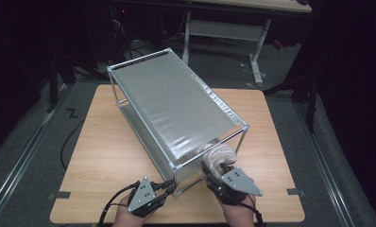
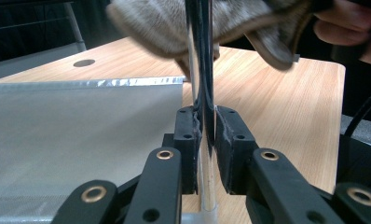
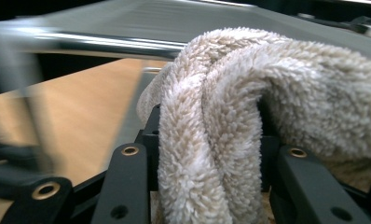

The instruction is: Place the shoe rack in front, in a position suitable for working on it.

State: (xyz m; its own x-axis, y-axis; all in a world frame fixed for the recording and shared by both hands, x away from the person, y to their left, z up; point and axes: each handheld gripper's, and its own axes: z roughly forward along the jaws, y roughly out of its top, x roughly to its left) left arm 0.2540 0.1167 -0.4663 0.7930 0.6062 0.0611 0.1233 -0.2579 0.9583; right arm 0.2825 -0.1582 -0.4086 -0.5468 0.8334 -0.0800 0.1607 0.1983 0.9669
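Note:
A two-tier metal wire rack (image 1: 176,106) stands slantwise on the wooden table (image 1: 106,156). My left gripper (image 1: 169,185) is at the rack's near corner. In the left gripper view its jaws (image 2: 206,130) are shut on the upright corner post (image 2: 203,70). A fluffy beige towel (image 1: 219,155) is bunched at the near end of the rack, just under the top shelf. My right gripper (image 1: 213,174) is shut on it. In the right gripper view the folded towel (image 3: 249,93) is squeezed between the black jaws (image 3: 207,140), with the rack's top rail (image 3: 104,44) behind it.
The rack covers the middle of the table, from the far left to the near right. Bare wood lies to its left and along the right edge (image 1: 271,142). Black cables (image 1: 115,198) trail from the left gripper. Dark floor and a white desk frame (image 1: 257,56) lie beyond the table.

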